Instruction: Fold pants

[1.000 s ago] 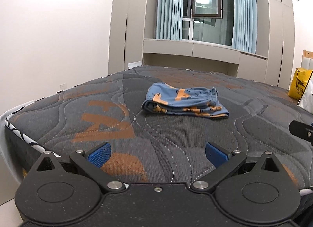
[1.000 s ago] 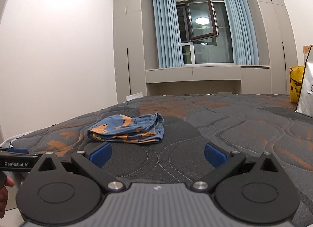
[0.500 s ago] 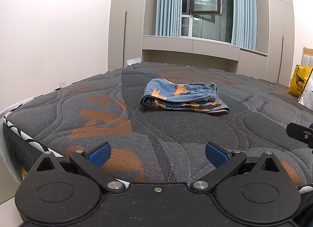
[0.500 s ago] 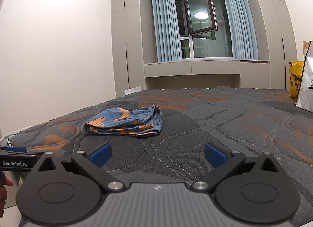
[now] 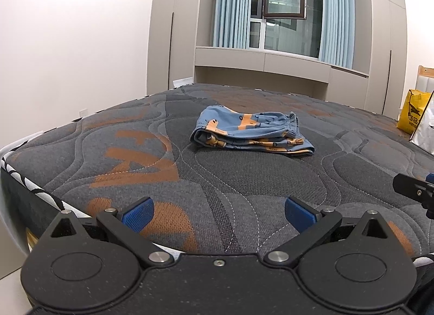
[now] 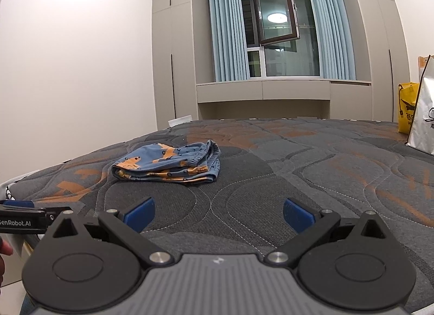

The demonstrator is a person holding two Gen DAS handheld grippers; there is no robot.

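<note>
blue rubber pads tipped our left gripper (image 5: pixel 219 213), whose jaws stood wide apart with nothing between them, held low over the near edge of the mattress (image 5: pixel 271 179). our right gripper (image 6: pixel 218 213) was just the same: blue-padded fingers (image 6: pixel 297 217) spread wide and empty, above the dark grey quilting. each tool showed at the margin of the other's view, a black piece of the right one at the right side of the left wrist view, and the left one's black bar with white lettering low on the left of the right wrist view, with a bit of our hand (image 6: pixel 2 255) below it.

ahead of both, well apart from the fingers, the pants (image 5: pixel 251 132) lay on the mattress as a folded stack, blue with orange print, the gathered waistband at the right end. in the right wrist view the pants (image 6: pixel 169 166) sat left of centre.

orange patches marked the grey mattress cover. at its far right stood a yellow bag (image 5: pixel 412 115) and, nearer, a pale bag (image 6: pixel 423 114). beyond were pale cabinets, light blue curtains (image 6: pixel 227 30) and an open window (image 6: pixel 276 14) reflecting a round lamp.
</note>
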